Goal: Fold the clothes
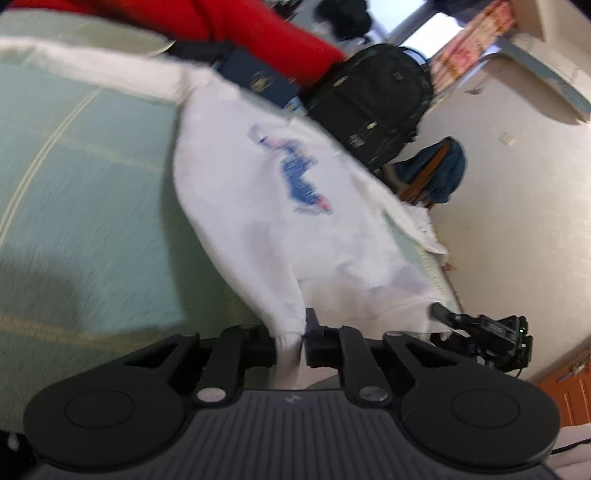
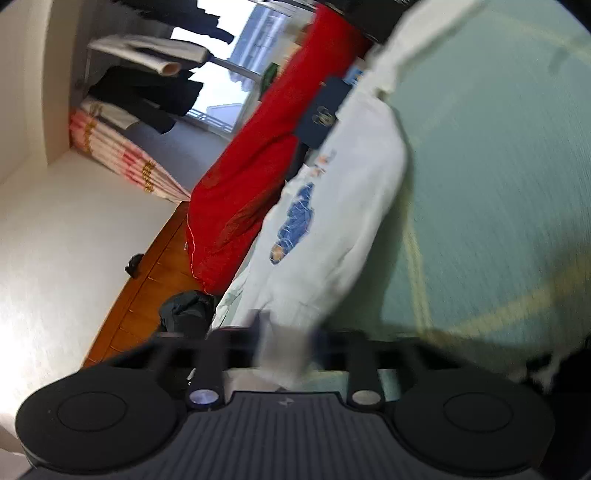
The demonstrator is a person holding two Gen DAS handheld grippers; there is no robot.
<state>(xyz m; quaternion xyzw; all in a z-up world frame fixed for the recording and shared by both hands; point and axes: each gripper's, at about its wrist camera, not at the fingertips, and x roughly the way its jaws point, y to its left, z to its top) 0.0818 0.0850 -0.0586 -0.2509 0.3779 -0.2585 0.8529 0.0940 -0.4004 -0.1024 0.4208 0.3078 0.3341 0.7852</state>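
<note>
A white sweatshirt (image 1: 280, 206) with a blue print on its chest hangs stretched above a pale green bed sheet (image 1: 85, 177). My left gripper (image 1: 290, 339) is shut on one bottom corner of it. My right gripper (image 1: 443, 321) shows at the right of the left wrist view, pinching the other bottom corner. In the right wrist view the sweatshirt (image 2: 332, 229) runs away from my right gripper (image 2: 282, 347), which is shut on its hem; this view is blurred by motion.
A red garment or blanket (image 1: 258, 33) lies at the far side of the bed, with a black backpack (image 1: 373, 99) beside it. A wooden chair draped with blue clothes (image 1: 436, 173) stands by the white wall. The green sheet (image 2: 498, 166) fills the right of the right wrist view.
</note>
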